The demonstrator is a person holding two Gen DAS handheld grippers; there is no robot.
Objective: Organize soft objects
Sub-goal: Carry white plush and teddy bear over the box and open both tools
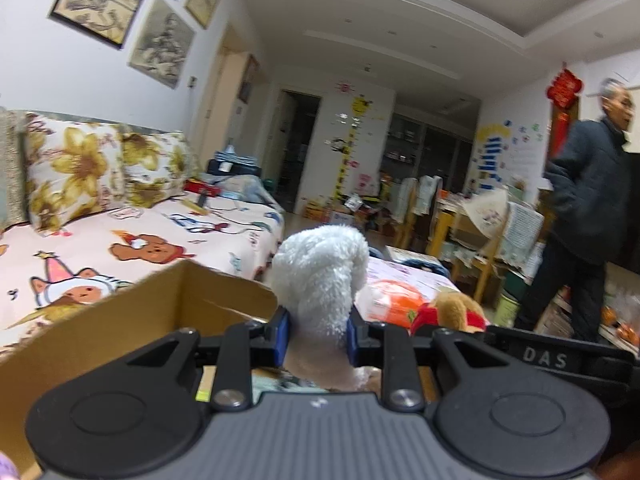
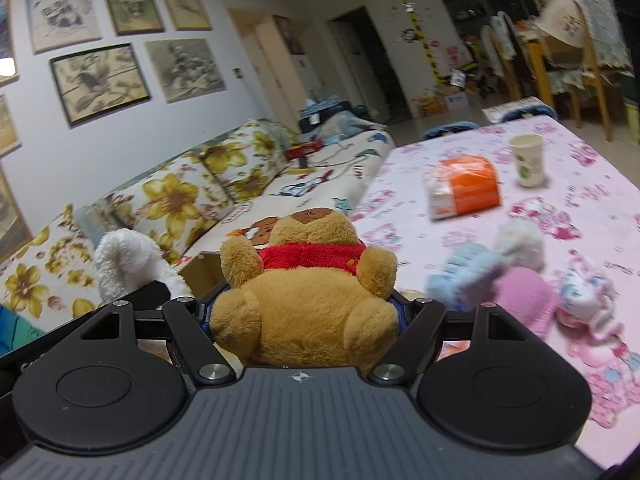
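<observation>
My left tongs (image 1: 318,338) are narrow and pinch the white toy (image 1: 320,280) just beside the box (image 1: 120,328); my right tongs (image 2: 306,316) stand wide around the bear (image 2: 308,292), above the table (image 2: 580,160) edge. I think the bear can slip, because the plush gives under the pads. I count one box, one cup (image 2: 528,160), one orange pack (image 2: 464,190) and some soft toys (image 2: 520,280), too blurred to count, on the table

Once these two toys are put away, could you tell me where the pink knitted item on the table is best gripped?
Grip the pink knitted item across its rounded, bulging body, coming from above. Its left edge touches the blue knit piece, so a side approach there looks crowded.
</observation>
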